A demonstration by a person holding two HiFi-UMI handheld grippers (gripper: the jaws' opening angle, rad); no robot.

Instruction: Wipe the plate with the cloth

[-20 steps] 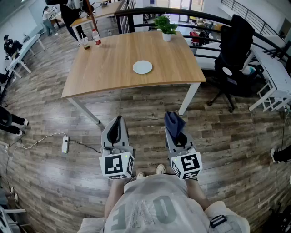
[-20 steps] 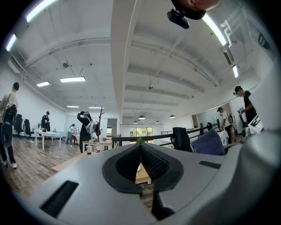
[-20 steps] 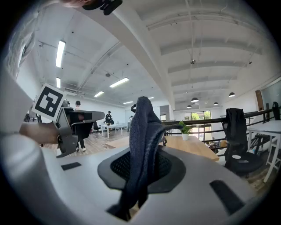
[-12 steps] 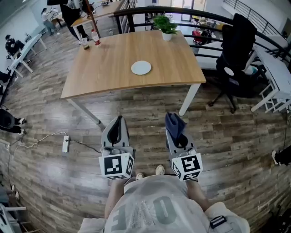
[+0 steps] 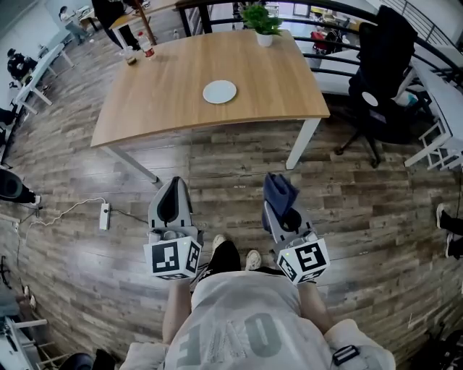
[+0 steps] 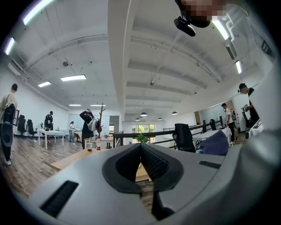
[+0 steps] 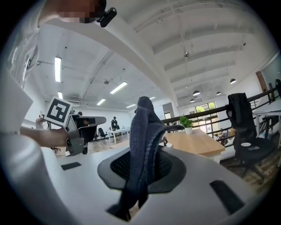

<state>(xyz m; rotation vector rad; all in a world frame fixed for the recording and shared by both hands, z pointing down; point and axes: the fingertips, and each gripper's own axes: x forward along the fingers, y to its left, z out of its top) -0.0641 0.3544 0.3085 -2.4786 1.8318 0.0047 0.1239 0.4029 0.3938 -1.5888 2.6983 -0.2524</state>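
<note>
A small white plate [image 5: 219,92] lies near the middle of a wooden table [image 5: 173,108], well ahead of me. Both grippers are held level over the floor, short of the table's front edge. My right gripper [image 5: 278,203] is shut on a dark blue cloth [image 5: 279,191], which stands up out of its jaws [image 7: 145,145]. My left gripper [image 5: 171,193] is shut with nothing in it; its pads meet in the left gripper view [image 6: 141,163]. The left gripper also shows at the left of the right gripper view [image 7: 83,123].
A potted plant [image 5: 260,20] stands at the table's far edge; a bottle [image 5: 147,45] and a cup [image 5: 129,56] stand at its far left corner. A black office chair [image 5: 383,79] is to the right. A power strip [image 5: 104,216] and cable lie on the wooden floor at left.
The table and plate have slid up and slightly left in the head view. The left gripper has shifted left and down; a foot now shows between the grippers. Both stay shut.
</note>
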